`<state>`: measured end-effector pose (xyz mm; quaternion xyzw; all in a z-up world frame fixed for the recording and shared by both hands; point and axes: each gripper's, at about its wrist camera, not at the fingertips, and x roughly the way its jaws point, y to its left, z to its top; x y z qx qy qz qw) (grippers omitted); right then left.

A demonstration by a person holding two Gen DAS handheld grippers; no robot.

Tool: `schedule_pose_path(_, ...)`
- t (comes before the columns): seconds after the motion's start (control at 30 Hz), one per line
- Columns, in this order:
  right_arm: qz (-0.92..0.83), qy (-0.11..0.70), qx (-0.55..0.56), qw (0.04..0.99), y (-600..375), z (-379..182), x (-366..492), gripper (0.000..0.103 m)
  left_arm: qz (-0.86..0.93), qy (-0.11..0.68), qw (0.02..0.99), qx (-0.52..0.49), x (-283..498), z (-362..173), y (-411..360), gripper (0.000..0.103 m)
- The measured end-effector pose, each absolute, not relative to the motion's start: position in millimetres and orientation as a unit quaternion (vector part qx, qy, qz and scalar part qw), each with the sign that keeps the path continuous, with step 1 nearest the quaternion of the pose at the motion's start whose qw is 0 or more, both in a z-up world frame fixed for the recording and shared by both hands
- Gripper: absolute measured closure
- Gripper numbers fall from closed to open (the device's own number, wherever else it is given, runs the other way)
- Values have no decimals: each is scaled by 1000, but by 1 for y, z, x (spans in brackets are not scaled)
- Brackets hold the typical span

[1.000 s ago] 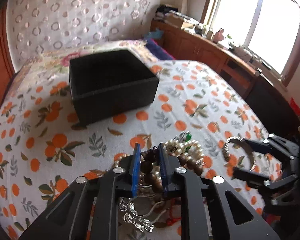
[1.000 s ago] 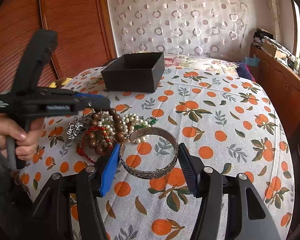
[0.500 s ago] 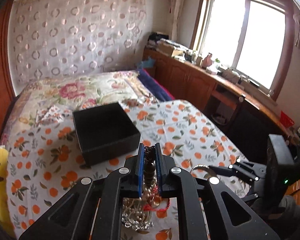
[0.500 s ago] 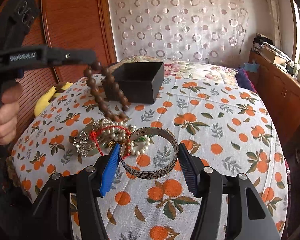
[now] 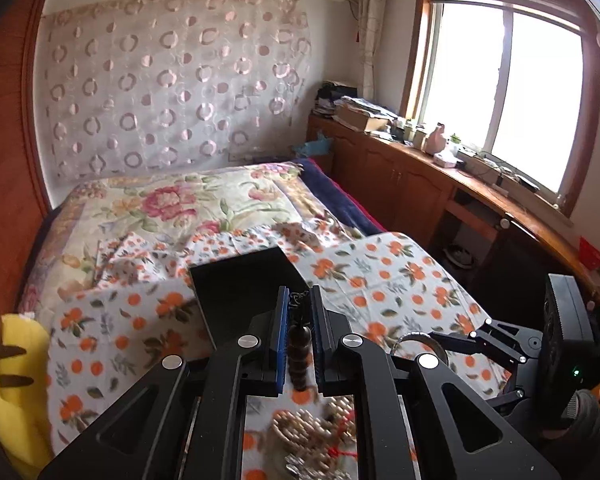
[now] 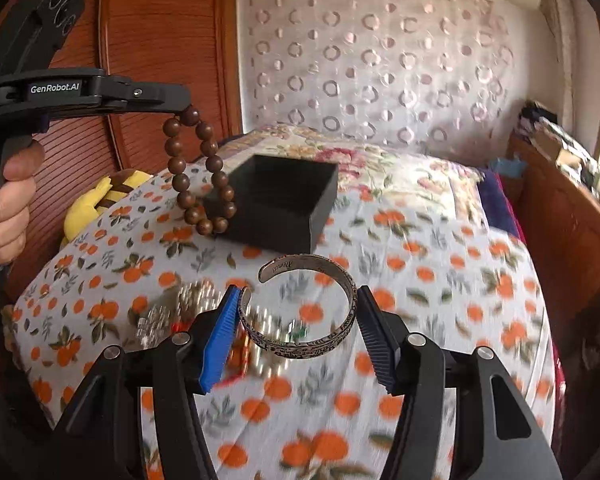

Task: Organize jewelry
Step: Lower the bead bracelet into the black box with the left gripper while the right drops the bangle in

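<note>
Both grippers are loaded and in the air above the bed, so the step in hand looks like carrying picked pieces toward the black box (image 6: 278, 200). The left gripper (image 5: 298, 334) has its jaws drawn nearly together on a wooden bead bracelet (image 6: 200, 172), which hangs in a loop below the fingertips, in front of the box's near left corner in the right wrist view. The right gripper (image 6: 296, 326) stands fairly wide, its two pads pressed against the outer sides of a silver cuff bangle (image 6: 305, 312), held roughly level with its gap turned toward the box. The box sits open on the orange-print cloth (image 6: 439, 280), beyond both grippers. Below them the remaining jewelry pile (image 5: 319, 436), beads and silvery pieces, lies blurred on the cloth. Next, I judge, the beads need moving over the box opening and lowering inside before the jaws part, lest the loop drape over the rim; the bangle can follow.
</note>
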<state>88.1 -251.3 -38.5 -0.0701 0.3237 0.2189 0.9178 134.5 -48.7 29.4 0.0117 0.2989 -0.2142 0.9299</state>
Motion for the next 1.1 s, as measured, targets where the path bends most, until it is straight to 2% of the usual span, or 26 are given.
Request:
schedule_pose_path(0.23,242,303,-80,918,-233,-24,136,42,-193,294,936,13,170,38,-37,94)
schedule_pose_path(0.53,281,314,-87,903,-205,-33,201,42,-176,300,937,5,200,31,-22,94)
schedule_pose_path(0.73,297,321,-83,895,-193,-43,216,42,-178,302,937,-2,213,29,-18,94)
schedule_pose_path(0.83,303,319,-75,895,-194,-45,217,34,-178,304,936,-1,213,29,-17,94)
schedule_pose_path(1.1,274,308,-73,908,-214,-37,221,33,-183,324,928,11,233,12,-34,94)
